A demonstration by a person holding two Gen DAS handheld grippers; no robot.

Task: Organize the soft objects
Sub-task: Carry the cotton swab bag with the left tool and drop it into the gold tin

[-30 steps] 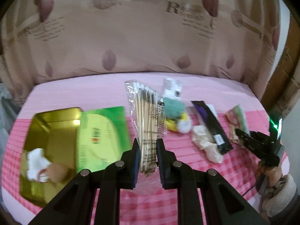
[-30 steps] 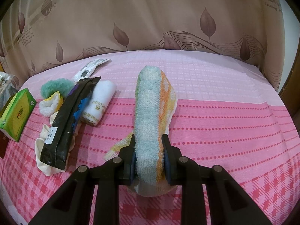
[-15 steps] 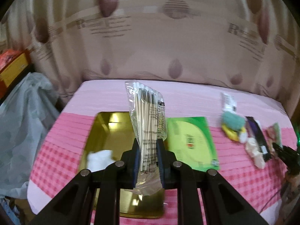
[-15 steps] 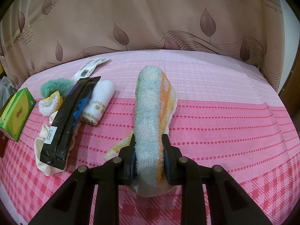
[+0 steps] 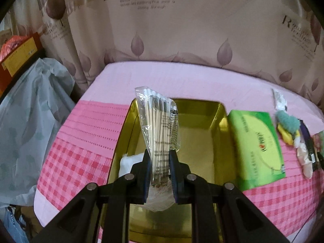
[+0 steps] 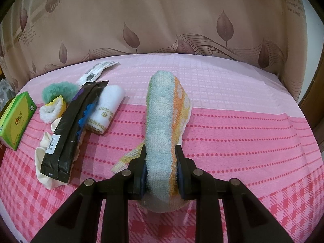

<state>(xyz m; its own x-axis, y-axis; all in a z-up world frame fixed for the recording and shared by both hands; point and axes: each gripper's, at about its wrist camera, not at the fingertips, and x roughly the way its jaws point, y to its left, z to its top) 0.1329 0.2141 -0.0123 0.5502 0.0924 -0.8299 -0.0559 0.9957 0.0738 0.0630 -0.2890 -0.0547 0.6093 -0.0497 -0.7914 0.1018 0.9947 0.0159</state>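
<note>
My left gripper [image 5: 160, 158] is shut on a clear bag of cotton swabs [image 5: 160, 125], which stands upright over the open gold tin [image 5: 202, 133]. White pads [image 5: 129, 162] lie in the tin's near left corner. In the right wrist view my right gripper [image 6: 161, 158] is shut on a folded towel [image 6: 164, 109] in pale blue, orange and white, whose far end rests on the pink cloth. A white rolled cloth [image 6: 107, 109], a black packet [image 6: 70, 127], a green and yellow fluffy piece [image 6: 56, 99] and a cream cloth [image 6: 43, 156] lie left of the towel.
A green tissue pack [image 5: 257, 147] lies right of the tin, also in the right wrist view as the tissue pack [image 6: 16, 119] at far left. A grey plastic bag [image 5: 30, 117] hangs off the table's left side. A leaf-patterned curtain [image 6: 162, 20] backs the table. A white sachet [image 6: 97, 73] lies farther back.
My left gripper has carried the swab bag leftward, from over the tissue pack and loose items to above the gold tin. The right gripper and its towel have stayed still.
</note>
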